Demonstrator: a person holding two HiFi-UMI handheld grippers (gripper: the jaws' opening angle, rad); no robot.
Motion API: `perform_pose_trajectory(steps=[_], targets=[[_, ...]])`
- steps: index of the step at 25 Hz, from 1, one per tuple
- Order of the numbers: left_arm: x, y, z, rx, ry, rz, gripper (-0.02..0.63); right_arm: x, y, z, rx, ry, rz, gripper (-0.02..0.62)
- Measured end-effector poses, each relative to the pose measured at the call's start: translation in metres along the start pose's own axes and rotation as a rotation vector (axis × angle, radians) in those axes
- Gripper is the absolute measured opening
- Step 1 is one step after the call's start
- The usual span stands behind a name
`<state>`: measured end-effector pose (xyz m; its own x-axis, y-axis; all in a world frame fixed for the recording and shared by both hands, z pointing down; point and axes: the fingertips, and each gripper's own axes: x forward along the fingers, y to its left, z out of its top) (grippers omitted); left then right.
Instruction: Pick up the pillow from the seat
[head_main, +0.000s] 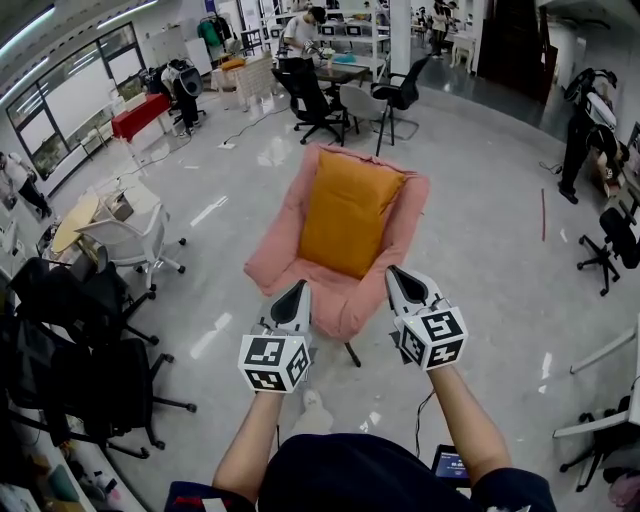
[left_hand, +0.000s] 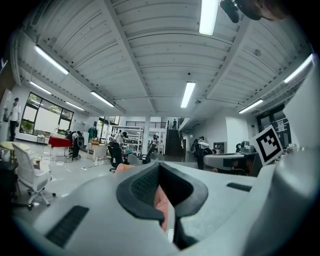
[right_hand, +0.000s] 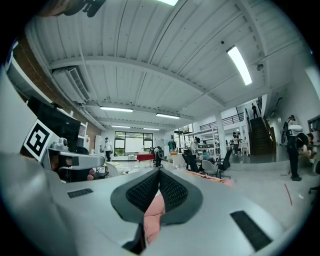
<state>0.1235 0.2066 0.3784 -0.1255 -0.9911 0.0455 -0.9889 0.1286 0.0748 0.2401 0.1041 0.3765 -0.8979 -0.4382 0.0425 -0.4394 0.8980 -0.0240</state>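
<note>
In the head view an orange pillow leans on the back of a pink padded chair on the shiny floor. My left gripper hovers by the front left edge of the seat, my right gripper by the front right edge. Both are shut with nothing held, and both stop short of the pillow. In the left gripper view the jaws meet, with a sliver of pink chair below them. The right gripper view shows its jaws closed too, over pink fabric.
Black office chairs and a white one stand at the left. More chairs and desks with people are behind the pink chair. A person stands far right by another chair.
</note>
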Motion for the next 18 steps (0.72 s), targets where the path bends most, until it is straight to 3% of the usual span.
perform_pose_trajectory(steps=[18], targets=[[0.092, 0.074, 0.002, -0.011, 0.024, -0.018, 0.003, 0.112, -0.034, 0.000, 0.005, 0.031, -0.019, 0.017]])
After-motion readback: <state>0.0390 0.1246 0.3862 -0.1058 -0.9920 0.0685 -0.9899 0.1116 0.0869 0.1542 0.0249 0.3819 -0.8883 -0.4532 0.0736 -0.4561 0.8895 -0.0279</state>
